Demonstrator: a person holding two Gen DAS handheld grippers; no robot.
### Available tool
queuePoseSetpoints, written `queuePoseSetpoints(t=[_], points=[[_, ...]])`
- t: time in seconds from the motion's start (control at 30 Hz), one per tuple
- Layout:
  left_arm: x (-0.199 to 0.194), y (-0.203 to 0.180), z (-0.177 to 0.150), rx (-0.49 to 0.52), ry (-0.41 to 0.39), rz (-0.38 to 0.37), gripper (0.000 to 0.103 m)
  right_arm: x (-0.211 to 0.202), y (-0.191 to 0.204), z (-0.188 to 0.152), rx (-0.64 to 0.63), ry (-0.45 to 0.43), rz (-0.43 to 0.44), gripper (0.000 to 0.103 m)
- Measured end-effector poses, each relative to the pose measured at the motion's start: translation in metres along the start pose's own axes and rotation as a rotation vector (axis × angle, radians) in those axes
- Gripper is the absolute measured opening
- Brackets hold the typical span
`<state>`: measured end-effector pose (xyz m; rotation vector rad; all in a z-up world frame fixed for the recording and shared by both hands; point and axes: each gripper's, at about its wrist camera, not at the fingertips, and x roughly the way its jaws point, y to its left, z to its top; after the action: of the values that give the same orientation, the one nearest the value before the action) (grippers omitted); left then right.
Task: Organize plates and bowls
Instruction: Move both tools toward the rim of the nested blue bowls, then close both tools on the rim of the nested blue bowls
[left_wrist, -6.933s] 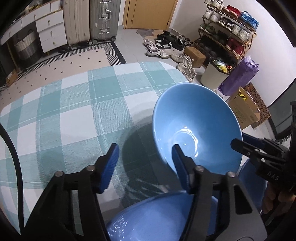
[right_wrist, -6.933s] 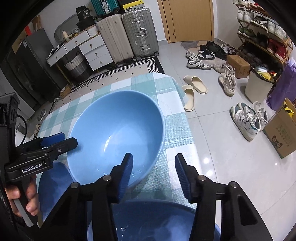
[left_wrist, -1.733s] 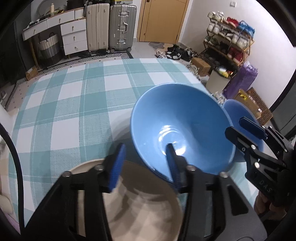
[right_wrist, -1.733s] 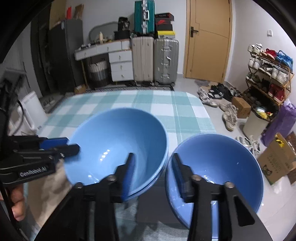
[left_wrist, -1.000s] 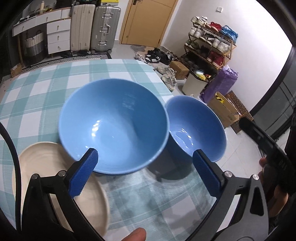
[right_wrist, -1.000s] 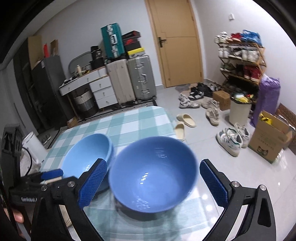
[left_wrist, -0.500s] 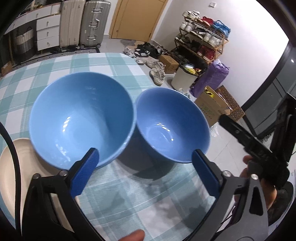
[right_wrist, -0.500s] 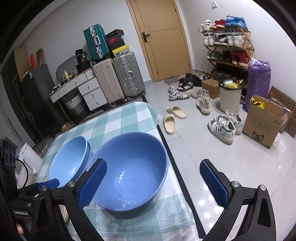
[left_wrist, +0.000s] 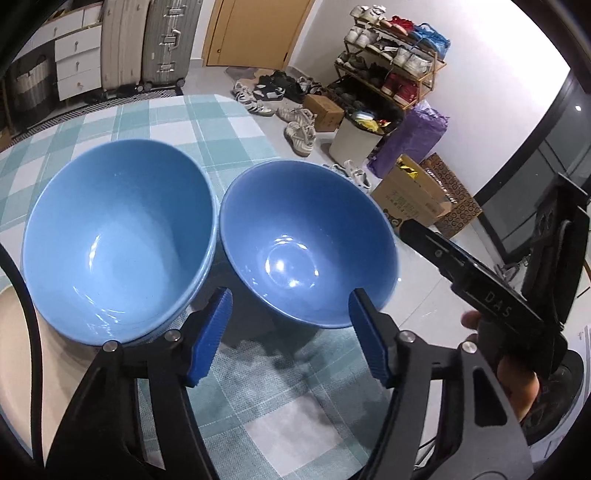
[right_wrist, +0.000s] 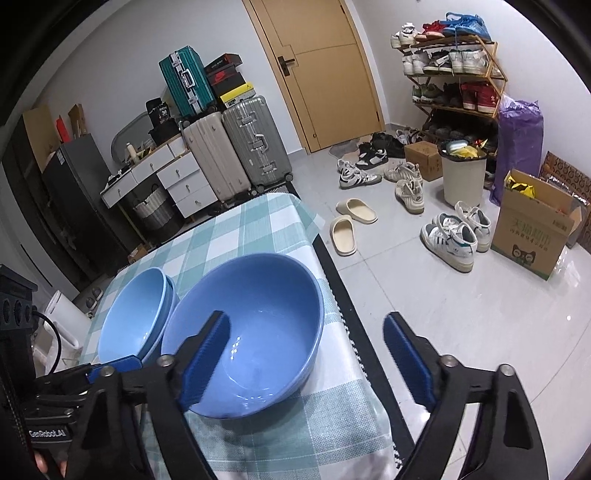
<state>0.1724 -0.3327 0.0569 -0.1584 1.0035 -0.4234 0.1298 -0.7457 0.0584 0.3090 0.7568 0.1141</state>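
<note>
Checked teal-and-white cloth covers the surface (left_wrist: 236, 122), which stands in a room with suitcases, a door and a shoe rack behind. Farthest left in the left wrist view, a cream plate (left_wrist: 22, 362) lies at the near edge, partly under the stacked light-blue bowls (left_wrist: 118, 243), two nested together as the right wrist view shows by their double rim. Just beside them to the right, rims almost touching, sits the single darker blue bowl (left_wrist: 306, 243), close to the surface's right edge.

The left gripper (left_wrist: 290, 336) hangs over this bowl's near side; its fingers have just been closing yet stand apart with nothing pressed between them, the near rim lying in the gap. Farther right, the right gripper (right_wrist: 306, 358) has also just been narrowing; its left finger hangs over the bowl's hollow and its right finger outside, so the fingers straddle the wall without gripping.

Judging from this, the step in hand is taking hold of the single bowl. The next move calls for a firm pinch on its rim, a lift clear of the stack, then a level lowering into the nested pair.
</note>
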Motion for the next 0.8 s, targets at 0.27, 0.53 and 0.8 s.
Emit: queuePoseSetpoints(t=[0.27, 0.53, 0.8], points=[[0.024, 0.01, 0.003, -0.03, 0.018, 0.019, 0.054, 0.02, -0.003, -0.006, 0.01, 0.038, 0.027, 0.06], [0.035, 0.021, 0.003, -0.04, 0.01, 0.014, 0.032, 0.033, -0.004, -0.011, 0.03, 0.043, 0.035, 0.032], [0.039, 0.026, 0.004, -0.033, -0.002, 0.022, 0.024, 0.04, -0.005, -0.013, 0.033, 0.028, 0.021, 0.017]])
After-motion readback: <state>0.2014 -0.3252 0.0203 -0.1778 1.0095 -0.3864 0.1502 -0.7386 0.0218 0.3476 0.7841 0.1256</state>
